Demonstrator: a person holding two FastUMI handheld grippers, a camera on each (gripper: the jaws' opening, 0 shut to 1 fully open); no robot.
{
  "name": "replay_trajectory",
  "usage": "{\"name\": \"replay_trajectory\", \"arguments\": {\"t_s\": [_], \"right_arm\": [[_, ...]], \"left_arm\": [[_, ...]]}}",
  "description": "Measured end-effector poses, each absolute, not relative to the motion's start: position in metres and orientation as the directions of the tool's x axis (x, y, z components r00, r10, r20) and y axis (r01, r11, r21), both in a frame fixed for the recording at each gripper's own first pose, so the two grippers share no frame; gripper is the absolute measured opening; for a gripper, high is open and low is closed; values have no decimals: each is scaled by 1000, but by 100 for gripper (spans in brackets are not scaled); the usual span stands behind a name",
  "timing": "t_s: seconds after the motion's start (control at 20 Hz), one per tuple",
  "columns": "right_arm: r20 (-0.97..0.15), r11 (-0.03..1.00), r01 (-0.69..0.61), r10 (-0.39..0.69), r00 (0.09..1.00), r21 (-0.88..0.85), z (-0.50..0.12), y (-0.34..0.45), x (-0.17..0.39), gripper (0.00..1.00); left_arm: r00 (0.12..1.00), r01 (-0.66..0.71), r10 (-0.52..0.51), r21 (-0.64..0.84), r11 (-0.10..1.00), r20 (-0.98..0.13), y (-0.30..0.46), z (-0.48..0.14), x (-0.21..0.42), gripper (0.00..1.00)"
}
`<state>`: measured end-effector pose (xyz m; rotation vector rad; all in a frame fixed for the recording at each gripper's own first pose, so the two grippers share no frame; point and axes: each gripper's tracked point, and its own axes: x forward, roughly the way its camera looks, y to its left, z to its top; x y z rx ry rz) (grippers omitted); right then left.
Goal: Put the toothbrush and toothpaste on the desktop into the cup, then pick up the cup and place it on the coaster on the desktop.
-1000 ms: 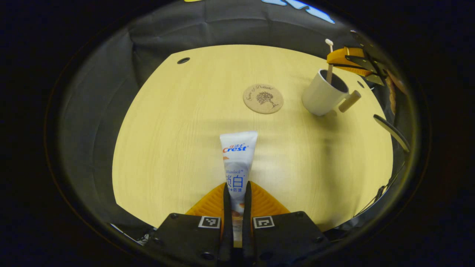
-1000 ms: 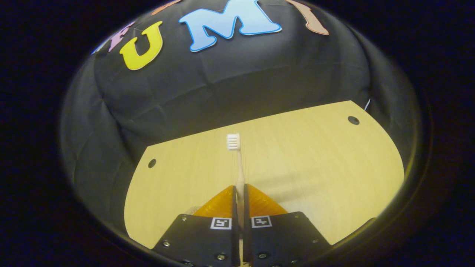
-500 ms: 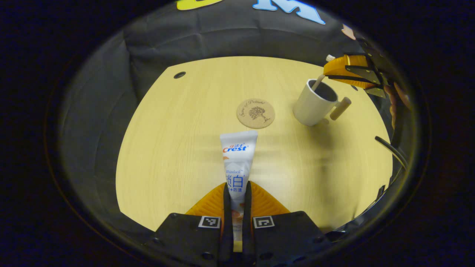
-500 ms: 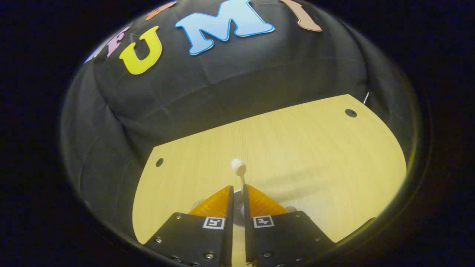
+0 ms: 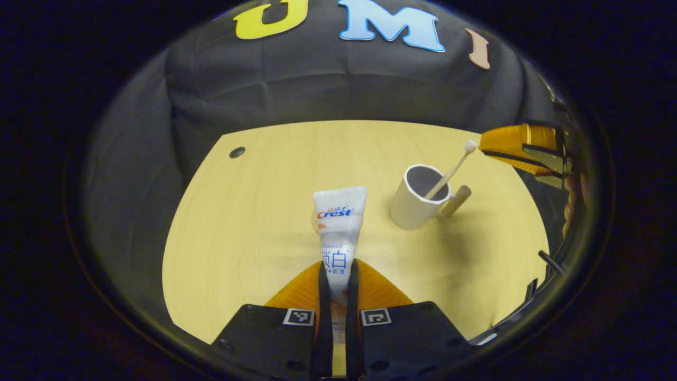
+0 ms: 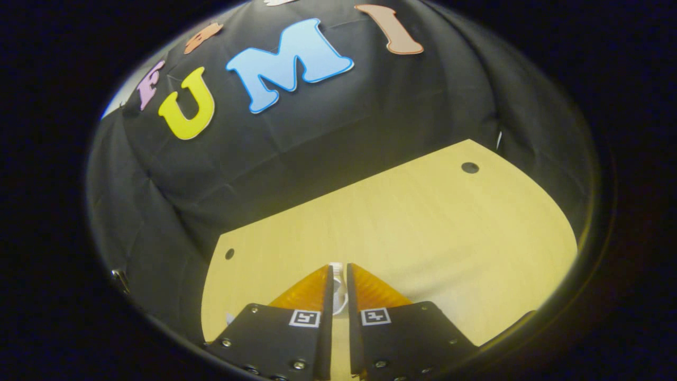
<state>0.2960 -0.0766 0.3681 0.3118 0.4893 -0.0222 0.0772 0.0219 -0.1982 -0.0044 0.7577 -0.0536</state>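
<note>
Jaws of left gripper (image 5: 337, 275) clamp toothpaste (image 5: 338, 225); right gripper's (image 6: 337, 280) barely parted, empty; lower tube upright into cup (image 5: 415, 198) beside toothbrush (image 5: 449, 172)

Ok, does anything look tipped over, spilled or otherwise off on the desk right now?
Nothing stands out. The cup stands upright on the desk with the toothbrush leaning inside it, head up, and the left gripper holds the toothpaste straight.

The right hand-held gripper (image 5: 521, 153) let go of the toothbrush (image 5: 449, 172), which dropped to lean inside the cup (image 5: 415, 198). The toothpaste (image 5: 337, 227) rose, covering the coaster.
</note>
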Motion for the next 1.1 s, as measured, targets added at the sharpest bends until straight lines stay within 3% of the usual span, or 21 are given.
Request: {"name": "replay_trajectory", "arguments": {"t_s": [0.6, 1.1], "right_arm": [[-532, 917, 284, -98, 841, 279, 343, -179, 231, 13], [-591, 880, 386, -161, 790, 277, 320, -236, 201, 14]], "left_arm": [[826, 298, -276, -34, 954, -491, -70, -131, 177, 17], [855, 375, -382, -89, 923, -351, -119, -103, 231, 17]]}}
